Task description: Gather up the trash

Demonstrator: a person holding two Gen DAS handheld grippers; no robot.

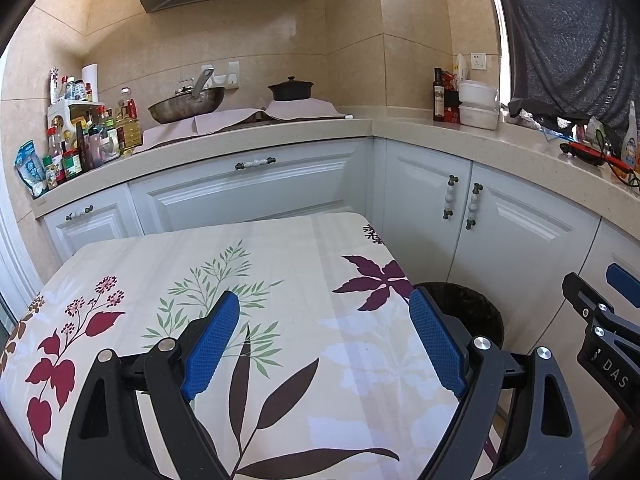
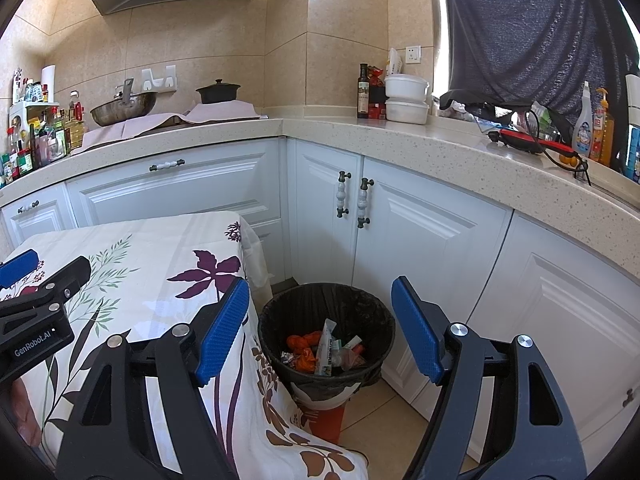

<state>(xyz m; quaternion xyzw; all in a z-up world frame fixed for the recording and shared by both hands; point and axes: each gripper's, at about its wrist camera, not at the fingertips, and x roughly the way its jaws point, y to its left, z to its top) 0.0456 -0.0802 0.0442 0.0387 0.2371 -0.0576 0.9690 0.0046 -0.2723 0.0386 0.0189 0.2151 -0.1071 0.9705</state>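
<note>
A trash bin [image 2: 276,320] with a black liner stands on the floor right of the table; its rim also shows in the left wrist view [image 1: 476,300]. Inside lie several pieces of trash [image 2: 326,350]: orange wrappers, a white packet, small scraps. My right gripper [image 2: 320,300] is open and empty, above and in front of the bin. My left gripper [image 1: 324,312] is open and empty over the table [image 1: 280,248], which has a floral cloth. I see no loose trash on the cloth. Each gripper shows at the edge of the other's view.
White cabinets [image 2: 400,216] under a beige L-shaped counter [image 2: 400,132] stand behind the table and bin. On the counter are a wok [image 1: 186,106], a black pot [image 1: 291,89], bottles [image 1: 80,140], white containers [image 2: 406,98], spray bottles [image 2: 582,124] and a red tool [image 2: 528,142].
</note>
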